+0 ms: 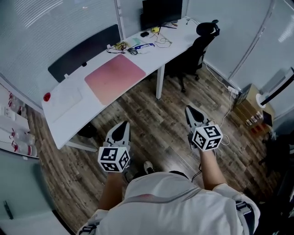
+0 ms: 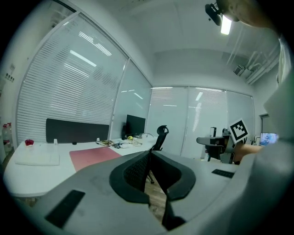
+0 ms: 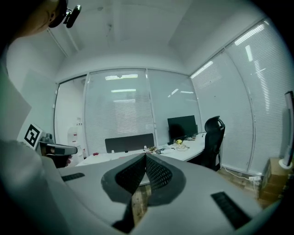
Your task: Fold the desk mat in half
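Desk mat [image 1: 115, 78] lies flat and unfolded, a single layer on the white desk [image 1: 69, 121], about mid-length. Its long side runs close along the desk's front edge. It is a pink rectangle with rounded corners, the shade a bit paler toward the front edge, with no crease or lifted corner visible. Nothing sits on it.

Toward the desk's left end are a white pad [image 1: 62, 98] and a small red item [image 1: 47, 97] near the corner. Along the back edge stands a black divider panel [image 1: 85, 50]. At the far right end there are cables, small clutter, a monitor [image 1: 161, 11] and an office chair [image 1: 197, 46].

Left gripper [image 1: 125, 124] has its jaws together, with nothing between them. Right gripper [image 1: 188, 109] also has its jaws together and is empty. Both are held over the wood floor [image 1: 156, 133], well apart from the desk and pointing toward it, neither touching the mat. In the left gripper view the mat [image 2: 94, 156] shows as a flat pink sheet beyond the closed tips.
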Available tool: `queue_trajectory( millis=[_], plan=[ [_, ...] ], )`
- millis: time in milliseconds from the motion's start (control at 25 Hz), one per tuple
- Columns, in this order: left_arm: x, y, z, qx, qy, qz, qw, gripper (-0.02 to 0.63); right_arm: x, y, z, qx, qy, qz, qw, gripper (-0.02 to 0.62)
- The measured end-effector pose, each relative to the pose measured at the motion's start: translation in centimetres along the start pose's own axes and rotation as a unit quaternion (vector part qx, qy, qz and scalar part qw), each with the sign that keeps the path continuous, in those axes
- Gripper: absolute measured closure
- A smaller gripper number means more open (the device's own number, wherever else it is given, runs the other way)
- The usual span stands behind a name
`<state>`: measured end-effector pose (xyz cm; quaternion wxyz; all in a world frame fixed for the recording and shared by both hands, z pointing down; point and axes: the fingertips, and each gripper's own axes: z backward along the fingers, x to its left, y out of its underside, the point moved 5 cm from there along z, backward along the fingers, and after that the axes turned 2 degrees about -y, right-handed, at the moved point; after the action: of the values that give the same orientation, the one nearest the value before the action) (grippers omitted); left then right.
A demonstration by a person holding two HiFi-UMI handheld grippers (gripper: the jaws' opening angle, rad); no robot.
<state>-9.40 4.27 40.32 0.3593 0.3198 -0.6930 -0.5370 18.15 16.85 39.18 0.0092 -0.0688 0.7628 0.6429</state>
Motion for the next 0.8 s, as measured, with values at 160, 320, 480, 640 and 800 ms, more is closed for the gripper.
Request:
queue_trajectory(
  millis=[160, 320, 480, 640, 800],
  plan=[
    [4.4, -0.3, -1.1, 0.005, -0.016, 0.003, 0.9999, 0.586, 1.3, 0.3, -4.8, 0.009, -0.011, -0.012, 1.000, 0.543],
    [6.9, -0.6, -2.6, 0.006, -0.024, 0.013, 0.9996, 0.586, 2.4, 0.3, -8.3, 0.029, -0.034, 0.004, 0.999, 0.543],
    [9.0, -0.7, -4.5, 0.004, -0.035, 0.022, 0.9991, 0.586, 1.5, -0.2, -12.2, 0.037, -0.042, -0.001, 0.998, 0.543],
    [11.0, -0.9, -6.8, 0.007, -0.052, 0.024, 0.9983, 0.586, 1.1, -0.3, -17.0, 0.046, -0.070, 0.004, 0.996, 0.543],
    [13.0, -1.8, -10.1, 0.010, -0.077, 0.026, 0.9966, 0.586, 0.2, -0.8, -22.6, 0.051, -0.108, 0.007, 0.993, 0.543]
  ],
)
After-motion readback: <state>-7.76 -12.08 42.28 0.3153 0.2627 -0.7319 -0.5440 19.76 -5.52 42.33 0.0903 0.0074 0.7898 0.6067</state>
